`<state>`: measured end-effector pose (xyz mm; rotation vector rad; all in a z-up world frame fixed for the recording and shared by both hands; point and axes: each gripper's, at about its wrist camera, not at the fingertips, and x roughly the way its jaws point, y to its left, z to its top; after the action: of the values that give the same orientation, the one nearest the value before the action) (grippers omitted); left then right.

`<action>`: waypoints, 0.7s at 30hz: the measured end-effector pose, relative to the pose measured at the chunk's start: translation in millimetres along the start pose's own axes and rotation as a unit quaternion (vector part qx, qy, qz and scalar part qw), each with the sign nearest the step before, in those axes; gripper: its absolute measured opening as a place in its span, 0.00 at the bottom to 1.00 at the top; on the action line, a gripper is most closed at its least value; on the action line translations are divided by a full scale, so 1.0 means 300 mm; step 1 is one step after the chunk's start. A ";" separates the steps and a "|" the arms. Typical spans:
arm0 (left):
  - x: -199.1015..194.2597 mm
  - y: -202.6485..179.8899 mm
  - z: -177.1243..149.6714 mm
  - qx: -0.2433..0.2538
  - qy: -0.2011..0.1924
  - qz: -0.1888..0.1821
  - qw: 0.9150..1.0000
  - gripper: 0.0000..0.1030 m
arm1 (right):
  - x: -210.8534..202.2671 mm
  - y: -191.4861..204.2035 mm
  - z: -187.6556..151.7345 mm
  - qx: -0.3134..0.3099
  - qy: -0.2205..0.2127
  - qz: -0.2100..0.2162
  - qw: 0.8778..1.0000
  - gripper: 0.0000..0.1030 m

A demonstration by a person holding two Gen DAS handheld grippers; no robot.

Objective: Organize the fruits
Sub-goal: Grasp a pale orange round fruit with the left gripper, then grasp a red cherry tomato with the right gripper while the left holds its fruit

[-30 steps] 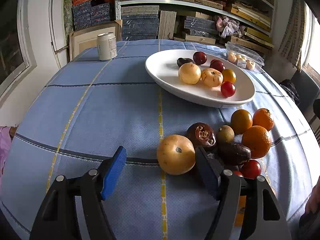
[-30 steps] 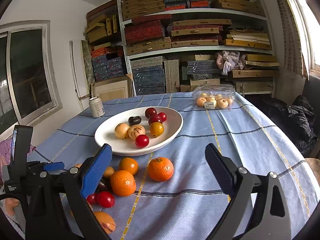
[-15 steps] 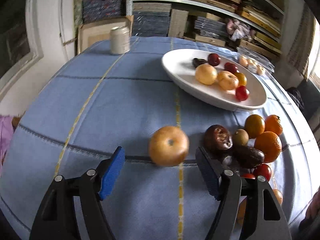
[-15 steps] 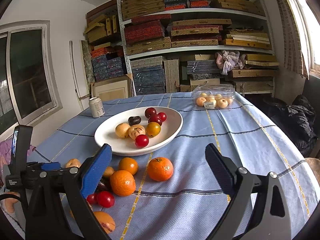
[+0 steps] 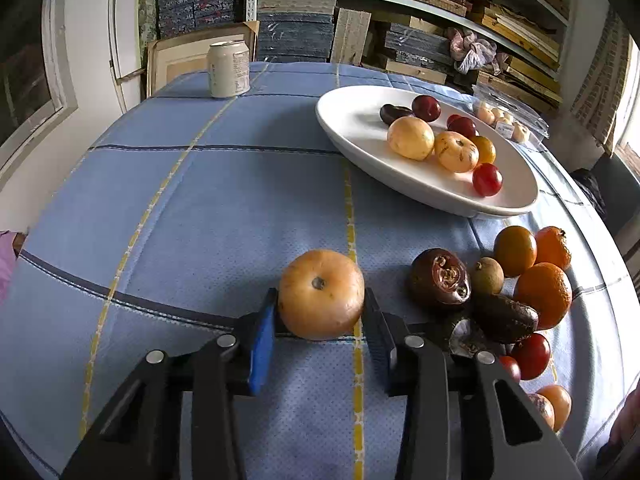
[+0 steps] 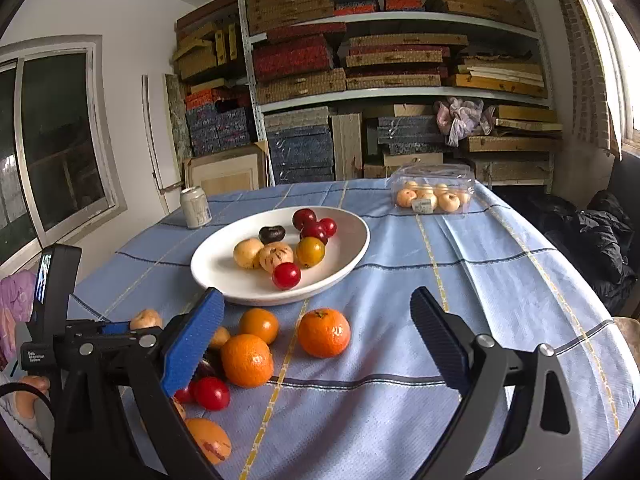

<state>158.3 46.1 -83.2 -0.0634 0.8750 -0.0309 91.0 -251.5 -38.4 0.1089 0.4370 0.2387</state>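
Left gripper (image 5: 320, 316) clamps yellow fruit (image 5: 321, 294) — tabletop.

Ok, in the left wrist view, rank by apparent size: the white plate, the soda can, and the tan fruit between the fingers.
1. white plate
2. tan fruit, enlarged by nearness to the camera
3. soda can, far off, so true size is unsure

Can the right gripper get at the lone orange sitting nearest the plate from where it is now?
Probably yes. The right gripper is open, and the lone orange sits apart from the other fruit, with bare tablecloth around it and nothing in between.
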 end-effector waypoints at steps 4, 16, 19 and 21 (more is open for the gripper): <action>-0.012 0.012 -0.002 -0.005 -0.006 0.015 1.000 0.40 | 0.030 0.012 -0.011 -0.011 0.033 0.011 0.999 0.82; -0.061 0.035 -0.004 -0.022 -0.017 -0.001 1.000 0.40 | 0.138 0.080 -0.094 -0.034 0.141 0.079 0.986 0.41; -0.064 0.029 -0.002 -0.022 -0.019 -0.005 1.000 0.40 | 0.152 0.086 -0.098 -0.032 0.147 0.087 0.985 0.46; -0.070 0.029 -0.002 -0.022 -0.021 -0.008 1.000 0.40 | 0.153 0.093 -0.099 -0.034 0.147 0.091 0.984 0.46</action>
<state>144.5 55.8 -68.1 -0.1122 0.8339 -0.0252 112.8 -211.4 -79.3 0.0465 0.7125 0.4528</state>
